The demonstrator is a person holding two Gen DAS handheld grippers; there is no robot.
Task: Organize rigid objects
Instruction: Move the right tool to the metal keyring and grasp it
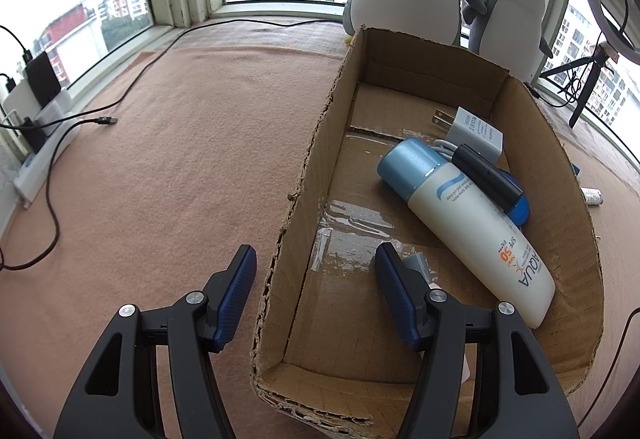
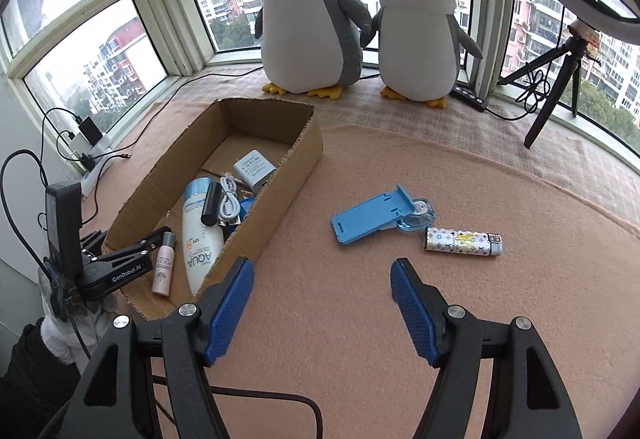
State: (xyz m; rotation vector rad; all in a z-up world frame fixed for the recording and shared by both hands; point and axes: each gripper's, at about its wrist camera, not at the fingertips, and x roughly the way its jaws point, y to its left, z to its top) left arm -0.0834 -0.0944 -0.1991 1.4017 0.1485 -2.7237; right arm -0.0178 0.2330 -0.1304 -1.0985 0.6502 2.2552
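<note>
Entry: open brown cardboard box (image 2: 280, 175) part-filled; three loose items left on the pink felt mat (image 2: 360, 319).

Left gripper (image 1: 316, 271) was held spread and empty astride the box's torn near wall, one finger inside beside the white sunscreen bottle (image 1: 480, 235); snagging that wall was judged the risk. Right gripper (image 2: 322, 279) was held spread, empty, over the mat. Ahead lay a blue plastic phone stand (image 2: 360, 219), touching a clear tape dispenser (image 2: 418, 213), which might be dragged along; a patterned lighter (image 2: 462, 241) lay just beside. Two plush penguins (image 2: 308, 11) stood well apart.
</note>
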